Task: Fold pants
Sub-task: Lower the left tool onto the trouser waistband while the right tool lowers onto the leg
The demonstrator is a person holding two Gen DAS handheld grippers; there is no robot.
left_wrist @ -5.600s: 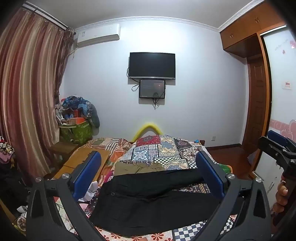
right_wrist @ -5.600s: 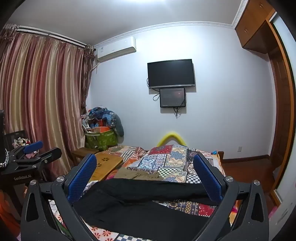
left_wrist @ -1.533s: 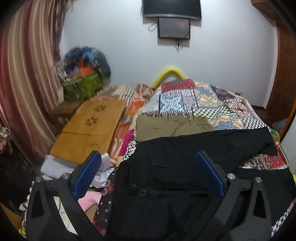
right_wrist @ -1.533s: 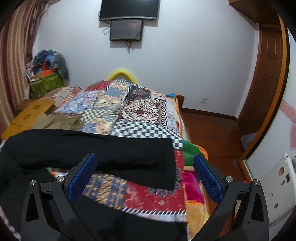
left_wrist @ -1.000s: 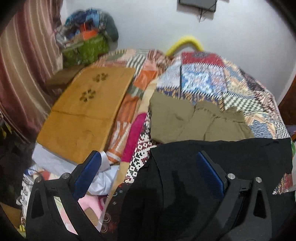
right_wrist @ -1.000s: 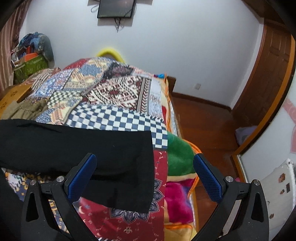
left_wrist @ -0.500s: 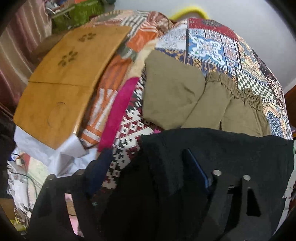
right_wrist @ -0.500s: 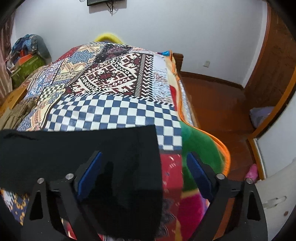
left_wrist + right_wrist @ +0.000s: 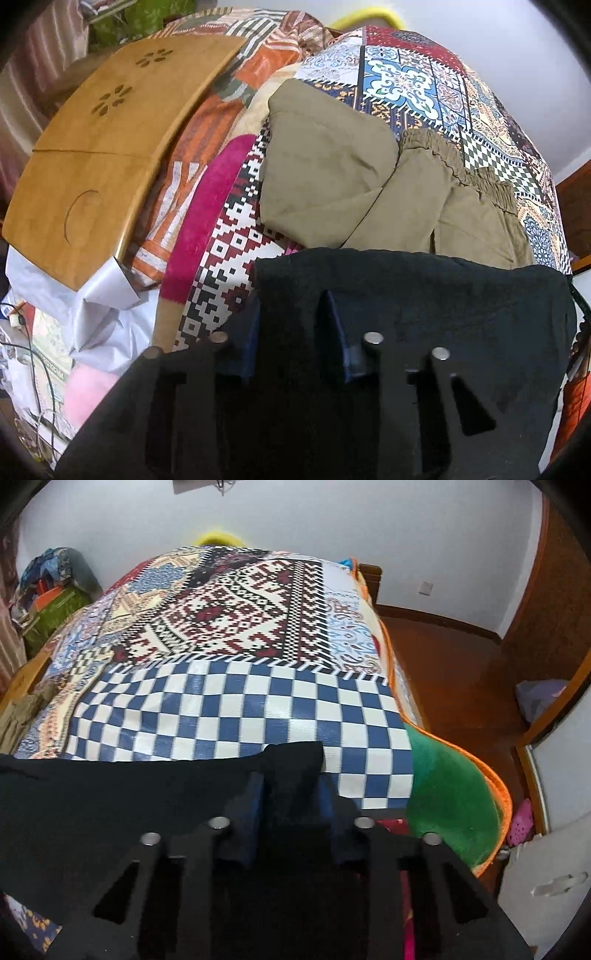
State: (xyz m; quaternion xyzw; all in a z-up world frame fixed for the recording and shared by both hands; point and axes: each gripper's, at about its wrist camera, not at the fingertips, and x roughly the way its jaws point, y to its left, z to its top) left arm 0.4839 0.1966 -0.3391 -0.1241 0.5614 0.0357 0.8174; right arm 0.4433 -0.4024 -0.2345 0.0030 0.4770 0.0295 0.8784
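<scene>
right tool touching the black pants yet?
Touching. In the right wrist view, the right tool has just been closing and its blue pads pinch the black pants at the leg's end corner.

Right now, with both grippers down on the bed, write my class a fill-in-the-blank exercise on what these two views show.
1. Both grippers pinch the ____ pants.
2. Just beyond them in the left wrist view lies a folded ____ garment.
3. The left gripper holds the end that lies nearer the ____ board.
4. The right gripper holds a corner lying on the blue-and-white ____ patch.

Missing words: black; khaki; wooden; checkered
</scene>
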